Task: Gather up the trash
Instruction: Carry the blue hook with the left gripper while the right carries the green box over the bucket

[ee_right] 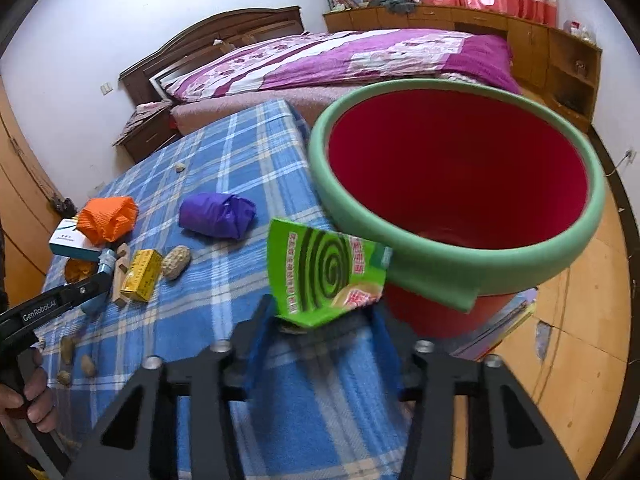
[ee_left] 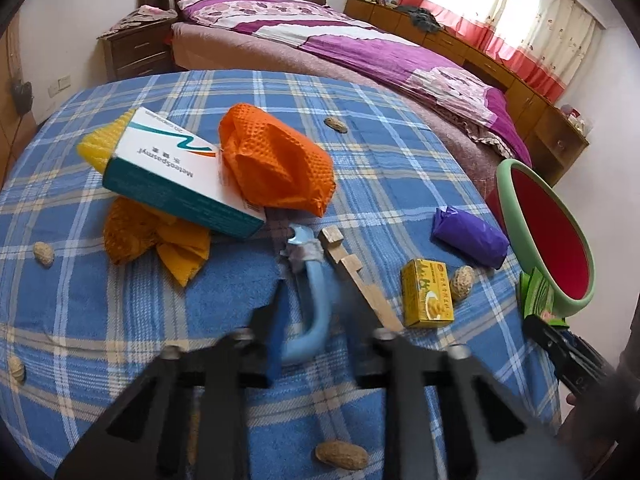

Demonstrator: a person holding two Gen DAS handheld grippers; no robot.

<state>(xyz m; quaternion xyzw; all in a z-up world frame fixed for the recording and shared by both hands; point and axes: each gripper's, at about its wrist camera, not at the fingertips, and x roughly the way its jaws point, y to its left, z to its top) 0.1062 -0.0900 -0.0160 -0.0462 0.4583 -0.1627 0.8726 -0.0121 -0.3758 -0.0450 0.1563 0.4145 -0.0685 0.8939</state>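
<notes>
Trash lot, catalogued relative to the red bin (ee_right: 460,184) with green rim, standing off the table's edge.

- Right gripper (ee_right: 320,320): jaws part-spread with the green mosquito-coil wrapper (ee_right: 328,276) between them; whether the pads press it, cannot tell. The wrapper hangs just beside the bin's near rim, not yet over the opening.
- Left gripper (ee_left: 310,300): jaws pressed close around the blue curved tube (ee_left: 312,300), well apart from the bin.
- On the blue plaid cloth (ee_left: 120,320): purple wad (ee_left: 468,238), yellow box (ee_left: 426,294), peanuts.

Handling advice: carry the wrapper fully past the rim before letting go; a light sheet may catch on the lip.
</notes>
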